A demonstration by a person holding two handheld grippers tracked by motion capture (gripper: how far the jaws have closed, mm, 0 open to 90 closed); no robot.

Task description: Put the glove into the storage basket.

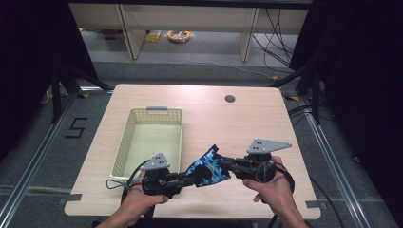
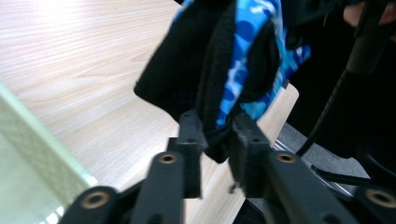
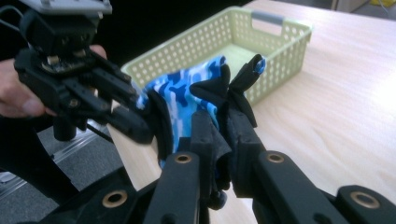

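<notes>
While the light wooden table is carrying the whole scene, the pale green perforated plastic basket with its grey handle is serving as the landmark, sitting empty on the table's left half. Just beside the basket's near right corner, the blue camouflage and black fabric piece, perhaps a glove or small garment, is hanging in the air between the two tools, lifted off the wood. It is being held from both ends, probably so it can be stretched or straightened before going into the basket. The right gripper is pinching a black edge of the fabric, its jaws pressed close on the cloth. The left gripper, nearest the basket's front wall, is reaching the opposite end; its jaws are standing slightly parted with a fold of fabric lying between them, barely gripped if at all. Nothing is blocking the short path to the basket. Farther beyond the basket, a small round dark hole is sitting in the tabletop.
</notes>
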